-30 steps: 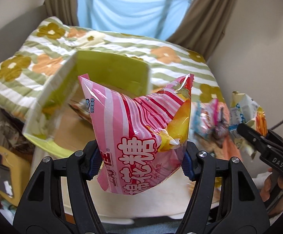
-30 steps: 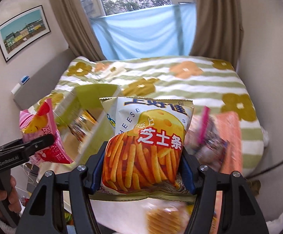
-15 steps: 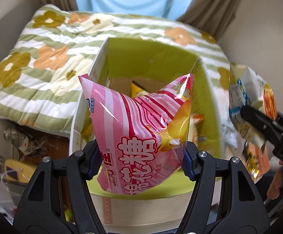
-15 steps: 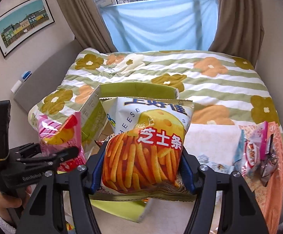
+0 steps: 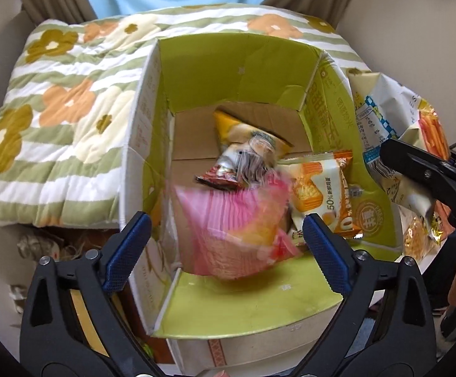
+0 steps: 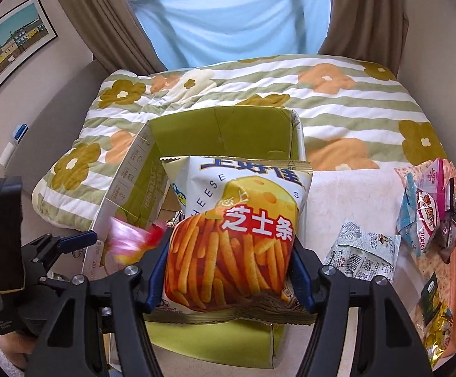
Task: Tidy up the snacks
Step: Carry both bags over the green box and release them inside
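Note:
My left gripper (image 5: pixel 226 220) hangs over the open cardboard box (image 5: pixel 140 125) with green inner flaps. Its jaws are opening, and the pink striped candy bag (image 5: pixel 237 220) is a blur dropping between them, free of the blue pads. An orange biscuit pack (image 5: pixel 319 188) and a silvery pack (image 5: pixel 243 160) lie in the box. My right gripper (image 6: pixel 229 267) is shut on the cheese-stick bag (image 6: pixel 237 229), held over the box's near right corner. In the right wrist view the pink bag (image 6: pixel 127 242) falls beside the left gripper's finger (image 6: pixel 77 240).
The box stands against a bed with a striped flower quilt (image 6: pixel 337 100). Right of the box lie a newsprint-pattern pack (image 6: pixel 362 254) and several loose snack packs (image 6: pixel 428 220) on an orange cloth. A hand (image 6: pixel 11 348) holds the left gripper's handle.
The left jaws have sprung wide and the pink bag has slipped out, falling toward the box. Both grippers moved in over the box. The right one still grips the cheese-stick bag.

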